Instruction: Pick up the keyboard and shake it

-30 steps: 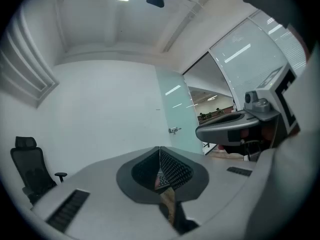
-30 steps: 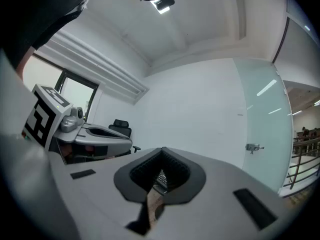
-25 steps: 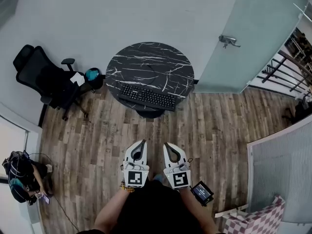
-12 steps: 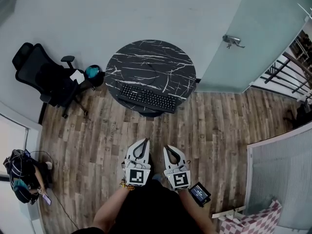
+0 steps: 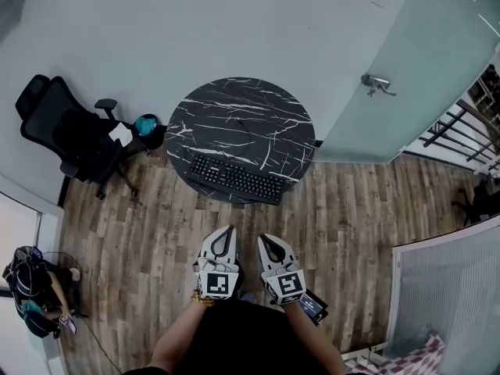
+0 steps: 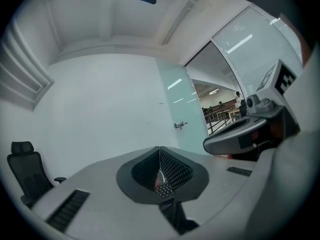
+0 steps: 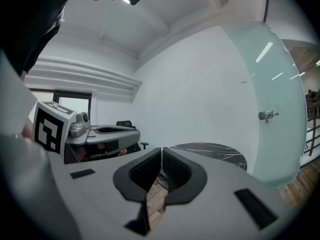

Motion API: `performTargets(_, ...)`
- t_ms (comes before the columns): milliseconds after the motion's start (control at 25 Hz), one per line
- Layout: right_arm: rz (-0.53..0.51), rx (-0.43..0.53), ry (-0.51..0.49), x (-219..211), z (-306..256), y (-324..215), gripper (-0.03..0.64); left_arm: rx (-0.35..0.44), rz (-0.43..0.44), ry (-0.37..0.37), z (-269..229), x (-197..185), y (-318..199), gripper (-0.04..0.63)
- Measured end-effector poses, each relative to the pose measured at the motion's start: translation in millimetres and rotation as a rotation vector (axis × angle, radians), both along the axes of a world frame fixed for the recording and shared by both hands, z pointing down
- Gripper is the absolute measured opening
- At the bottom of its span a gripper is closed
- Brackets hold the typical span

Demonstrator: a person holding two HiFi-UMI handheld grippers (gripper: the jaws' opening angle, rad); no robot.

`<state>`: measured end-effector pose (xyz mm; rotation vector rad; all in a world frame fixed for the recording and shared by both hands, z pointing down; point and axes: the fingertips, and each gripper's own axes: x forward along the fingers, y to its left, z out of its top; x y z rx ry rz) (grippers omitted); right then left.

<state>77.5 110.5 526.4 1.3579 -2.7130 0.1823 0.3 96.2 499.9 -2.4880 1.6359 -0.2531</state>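
Note:
A black keyboard [image 5: 236, 180] lies along the near edge of a round black marble table [image 5: 234, 116]. Both grippers are held side by side close to the person's body, well short of the table. My left gripper [image 5: 228, 230] is shut with nothing in it, and in its own view the jaws [image 6: 159, 150] meet tip to tip. My right gripper [image 5: 263, 238] is shut and empty too, its jaws [image 7: 162, 150] closed in front of the table top [image 7: 210, 151]. Through the left jaws a sliver of the keyboard [image 6: 163, 189] shows.
A black office chair [image 5: 70, 135] stands left of the table, with a teal object [image 5: 146, 123] beside it. A frosted glass door [image 5: 406, 69] with a handle [image 5: 376, 83] is at the right. A railing [image 5: 461, 123] lies beyond it. A bag [image 5: 31, 287] rests on the wood floor at far left.
The person has stepped toward the table, so it and the keyboard sit lower and nearer in the head view. Both grippers stay shut and side by side.

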Motion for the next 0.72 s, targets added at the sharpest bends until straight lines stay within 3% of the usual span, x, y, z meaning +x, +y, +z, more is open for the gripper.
performTargets(280, -0.041, -0.092, -0.088, -16.5, 11.7, -56.8, 0.032, 0.053, 0.015, 0.039, -12.7, -12.1, -69.9, 0.015)
performTargets(440, -0.006, -0.155, -0.164, -18.9, 13.9, -92.7, 0.032, 0.031, 0.007, 0.072, -13.1, -25.5, -103.5, 0.015)
performTargets(720, 0.019, -0.236, -0.194, -21.6, 27.1, -147.6, 0.034, 0.037, 0.034, 0.094, -9.9, -31.7, -164.0, 0.015)
